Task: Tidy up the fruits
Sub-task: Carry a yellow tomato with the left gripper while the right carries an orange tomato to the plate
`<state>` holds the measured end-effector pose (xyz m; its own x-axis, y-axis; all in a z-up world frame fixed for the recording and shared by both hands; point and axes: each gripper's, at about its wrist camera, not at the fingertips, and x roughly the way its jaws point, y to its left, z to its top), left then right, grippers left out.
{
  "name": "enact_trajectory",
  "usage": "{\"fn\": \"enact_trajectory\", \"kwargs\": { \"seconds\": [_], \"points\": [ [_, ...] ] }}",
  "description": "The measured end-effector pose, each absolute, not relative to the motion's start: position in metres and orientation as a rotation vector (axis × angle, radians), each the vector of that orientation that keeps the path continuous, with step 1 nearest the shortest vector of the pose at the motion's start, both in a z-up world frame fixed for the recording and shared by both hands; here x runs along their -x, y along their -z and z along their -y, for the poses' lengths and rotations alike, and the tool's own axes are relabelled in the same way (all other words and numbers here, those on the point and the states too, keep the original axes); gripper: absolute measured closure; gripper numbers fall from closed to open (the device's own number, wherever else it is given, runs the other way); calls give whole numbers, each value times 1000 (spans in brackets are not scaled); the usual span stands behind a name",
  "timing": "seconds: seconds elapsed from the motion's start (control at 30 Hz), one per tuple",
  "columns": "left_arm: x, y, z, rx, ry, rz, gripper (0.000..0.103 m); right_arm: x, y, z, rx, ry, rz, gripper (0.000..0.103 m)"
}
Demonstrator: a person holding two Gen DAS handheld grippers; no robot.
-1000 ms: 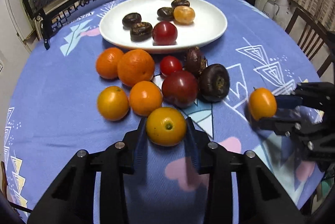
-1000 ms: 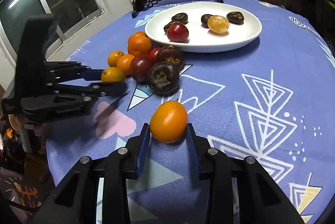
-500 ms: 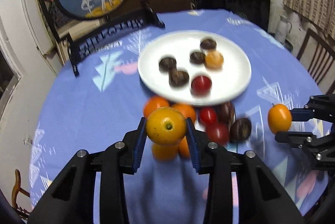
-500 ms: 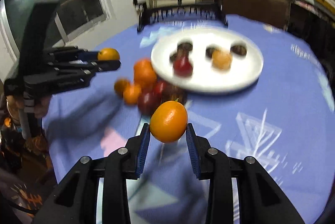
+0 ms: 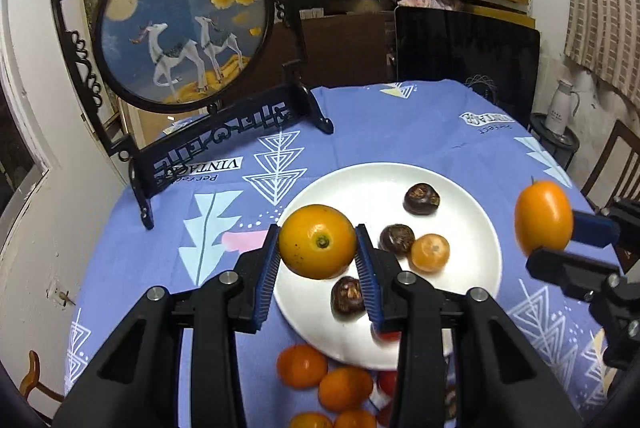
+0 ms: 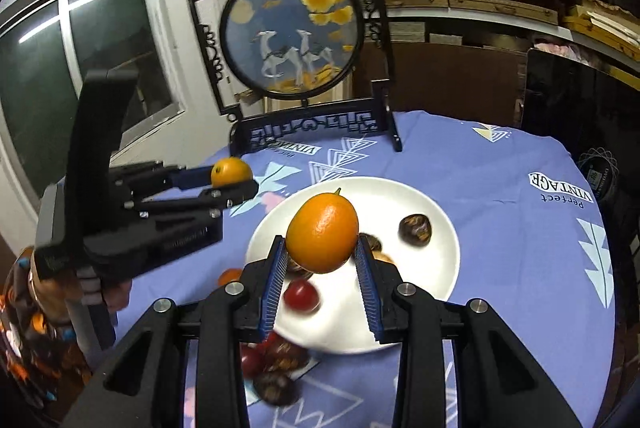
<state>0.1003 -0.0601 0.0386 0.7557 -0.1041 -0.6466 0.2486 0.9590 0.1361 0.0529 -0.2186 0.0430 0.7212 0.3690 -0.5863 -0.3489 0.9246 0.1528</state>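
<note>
Above the white plate [image 5: 476,228], left claw [image 5: 317,255] clamped on a round orange fruit [image 5: 317,242]; right claw [image 6: 322,254] clamped on an oval orange fruit [image 6: 322,232].

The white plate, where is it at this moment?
In both wrist views the white plate lies on the blue tablecloth, in front of the round deer screen and under both grippers, each holding an orange fruit.

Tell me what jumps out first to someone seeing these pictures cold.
Two orange fruits held in midair: the left gripper clamps a round orange fruit above the white plate, and the right gripper clamps an oval orange fruit over that plate. Behind them, the round deer screen stands at the table's far edge.
</note>
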Motion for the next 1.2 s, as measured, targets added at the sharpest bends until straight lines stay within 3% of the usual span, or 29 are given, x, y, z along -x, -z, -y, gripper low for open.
{"fn": "enact_trajectory", "kwargs": {
  "seconds": [0.77,0.8,0.83,0.87,1.07,1.2],
  "points": [
    [-167,35,86,-311,174,-821,66,-146,16,226,-17,-279,-783,67],
    [-167,35,85,-309,170,-817,62,-146,17,225,-10,-277,-779,58],
    [-165,34,84,-308,164,-805,48,-144,15,226,-10,-263,-768,39],
    [-163,32,82,-308,156,-788,42,-140,12,228,-19,-250,-741,34],
    [-145,21,67,-297,155,-749,39,-105,1,232,-27,-295,-711,33],
    [-125,17,50,-276,156,-743,33,-62,4,226,18,-355,-726,26]
  ]
}}
